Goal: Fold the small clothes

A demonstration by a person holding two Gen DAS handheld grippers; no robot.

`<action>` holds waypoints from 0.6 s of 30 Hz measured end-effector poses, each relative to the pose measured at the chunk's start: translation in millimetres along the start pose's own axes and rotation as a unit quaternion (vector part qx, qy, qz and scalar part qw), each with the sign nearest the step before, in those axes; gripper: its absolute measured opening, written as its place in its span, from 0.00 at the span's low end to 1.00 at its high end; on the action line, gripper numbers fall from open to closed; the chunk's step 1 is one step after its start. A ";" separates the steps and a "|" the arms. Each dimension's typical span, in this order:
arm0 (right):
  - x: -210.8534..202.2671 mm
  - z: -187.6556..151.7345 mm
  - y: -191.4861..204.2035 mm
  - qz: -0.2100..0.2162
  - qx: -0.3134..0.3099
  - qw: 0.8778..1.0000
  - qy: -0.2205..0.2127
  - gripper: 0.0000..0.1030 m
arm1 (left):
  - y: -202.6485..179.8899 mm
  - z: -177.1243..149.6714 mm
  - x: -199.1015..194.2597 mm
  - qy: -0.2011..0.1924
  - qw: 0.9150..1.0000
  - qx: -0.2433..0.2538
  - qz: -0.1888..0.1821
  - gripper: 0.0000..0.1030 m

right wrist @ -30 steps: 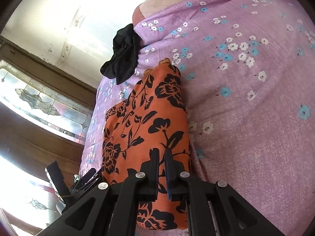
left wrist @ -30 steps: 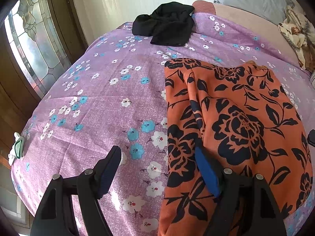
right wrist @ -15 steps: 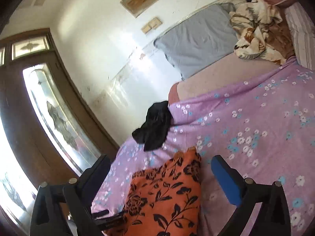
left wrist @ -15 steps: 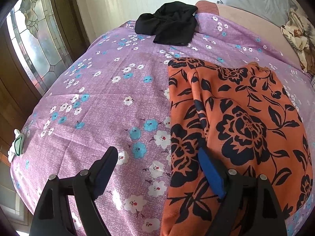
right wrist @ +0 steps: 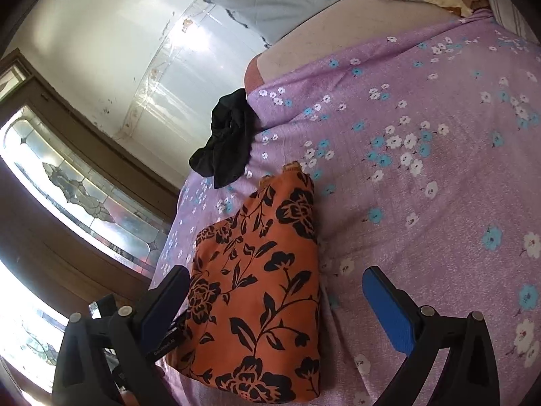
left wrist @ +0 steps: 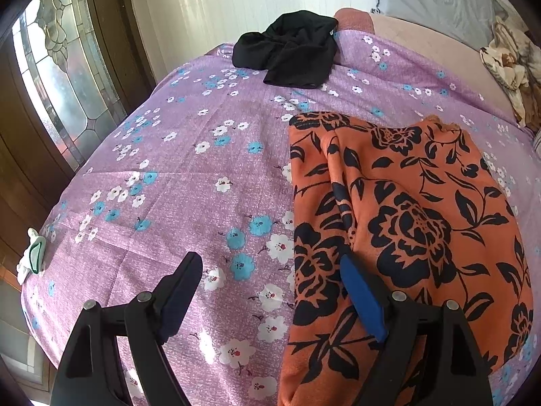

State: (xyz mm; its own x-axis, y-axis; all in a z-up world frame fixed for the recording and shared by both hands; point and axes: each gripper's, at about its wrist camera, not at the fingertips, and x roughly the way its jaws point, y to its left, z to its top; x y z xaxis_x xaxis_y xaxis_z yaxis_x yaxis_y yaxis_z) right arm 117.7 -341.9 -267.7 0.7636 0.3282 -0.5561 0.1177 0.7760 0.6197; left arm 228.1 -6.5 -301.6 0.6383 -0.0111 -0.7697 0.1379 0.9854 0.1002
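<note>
On the bed's purple sheet (left wrist: pixel 189 182) the folded orange garment (right wrist: pixel 260 291) lies flat; right hand-held gripper (right wrist: pixel 274 308), clamped a second ago, now gapes above it; left hand-held gripper (left wrist: pixel 270 291) stays spread

The orange floral cloth (left wrist: pixel 405 223) looks thin and soft, matt, with loose creases. Under it the purple bedsheet (left wrist: pixel 189 182) is a finely grained woven cotton. Beyond the cloth, the black garment (left wrist: pixel 290 54) is dull and crumpled. The door (right wrist: pixel 50 237) is dark wood with glossy leaded glass.
</note>
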 end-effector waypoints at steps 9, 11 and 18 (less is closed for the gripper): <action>10.1 -15.0 28.2 0.036 -0.068 0.997 0.024 0.49 | 6.6 1.9 -14.2 -0.019 1.000 -0.013 -0.011 0.82; 24.9 -22.9 27.8 0.030 -0.066 0.996 0.053 0.41 | 3.6 0.9 -17.7 -0.024 0.999 -0.005 -0.021 0.82; 54.4 -24.2 24.8 -0.002 -0.062 0.991 0.115 0.41 | -19.3 -1.3 -2.2 0.002 0.999 0.049 0.005 0.82</action>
State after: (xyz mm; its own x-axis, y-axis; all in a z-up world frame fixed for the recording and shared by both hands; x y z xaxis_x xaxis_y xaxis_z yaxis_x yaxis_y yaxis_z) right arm 146.8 -291.8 -296.0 0.5974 0.4280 -0.6782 0.0302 0.8331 0.5524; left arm 223.1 -25.3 -302.7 0.6364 0.0001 -0.7714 0.2047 0.9641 0.1689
